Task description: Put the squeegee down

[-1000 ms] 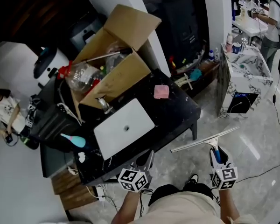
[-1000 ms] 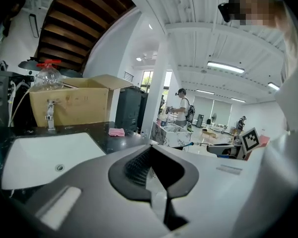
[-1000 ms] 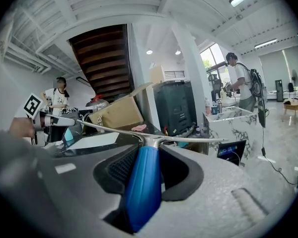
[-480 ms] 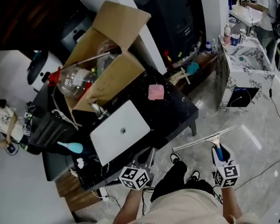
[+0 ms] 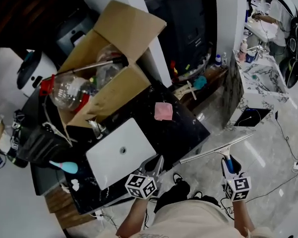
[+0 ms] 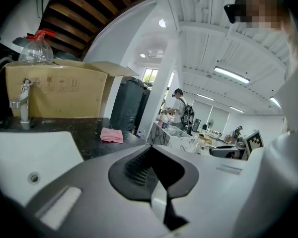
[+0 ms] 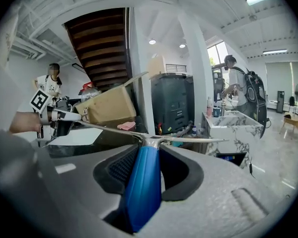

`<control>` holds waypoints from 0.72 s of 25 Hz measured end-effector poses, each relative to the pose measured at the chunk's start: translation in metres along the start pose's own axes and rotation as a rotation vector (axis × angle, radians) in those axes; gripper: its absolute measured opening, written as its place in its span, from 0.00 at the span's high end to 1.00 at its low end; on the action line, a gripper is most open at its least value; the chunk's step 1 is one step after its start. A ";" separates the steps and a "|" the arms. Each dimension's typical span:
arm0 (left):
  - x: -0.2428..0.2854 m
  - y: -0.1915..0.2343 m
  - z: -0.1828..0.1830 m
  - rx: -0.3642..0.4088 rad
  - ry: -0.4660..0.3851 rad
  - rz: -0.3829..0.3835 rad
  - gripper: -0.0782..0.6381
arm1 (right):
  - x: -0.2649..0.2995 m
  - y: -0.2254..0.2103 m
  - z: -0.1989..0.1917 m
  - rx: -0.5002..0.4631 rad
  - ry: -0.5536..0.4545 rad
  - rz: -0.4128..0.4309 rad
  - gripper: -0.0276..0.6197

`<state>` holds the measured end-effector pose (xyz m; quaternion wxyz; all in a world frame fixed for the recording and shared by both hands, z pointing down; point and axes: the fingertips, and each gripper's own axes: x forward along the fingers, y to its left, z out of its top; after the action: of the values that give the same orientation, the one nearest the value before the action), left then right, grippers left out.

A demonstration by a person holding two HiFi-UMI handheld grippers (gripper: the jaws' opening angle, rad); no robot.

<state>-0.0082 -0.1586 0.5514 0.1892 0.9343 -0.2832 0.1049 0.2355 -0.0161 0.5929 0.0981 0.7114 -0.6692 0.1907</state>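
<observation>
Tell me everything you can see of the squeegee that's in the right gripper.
The squeegee is T-shaped: a blue, plastic-looking handle joined to a long, thin, silvery metal bar. The tongs of the right gripper are shut on the handle, which points away from the person. The bar lies crosswise in the air over the pale floor, just off the black table. Whether its left end touches that table cannot be told.

The blue-handled metal squeegee (image 7: 141,192) has its grip's lower end hidden deep between the right gripper's (image 7: 148,155) jaws. Print on the brown cardboard box (image 6: 54,90): too blurred to read. Top edge cuts off the backpack-wearing person's (image 5: 282,13) head.
</observation>
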 end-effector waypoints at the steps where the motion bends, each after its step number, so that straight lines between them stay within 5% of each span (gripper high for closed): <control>1: 0.002 0.008 0.003 0.004 0.005 0.001 0.87 | 0.009 0.004 0.009 -0.007 -0.006 0.003 0.75; 11: 0.010 0.103 0.059 0.036 -0.049 0.069 0.87 | 0.119 0.059 0.107 -0.206 -0.084 0.083 0.75; 18: -0.002 0.132 0.066 -0.002 -0.070 0.153 0.87 | 0.183 0.104 0.114 -0.292 -0.014 0.227 0.75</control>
<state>-0.0788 -0.2861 0.5298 0.1714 0.9130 -0.3601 0.0862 0.1545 -0.2372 0.5514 0.1736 0.6109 -0.7664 0.0963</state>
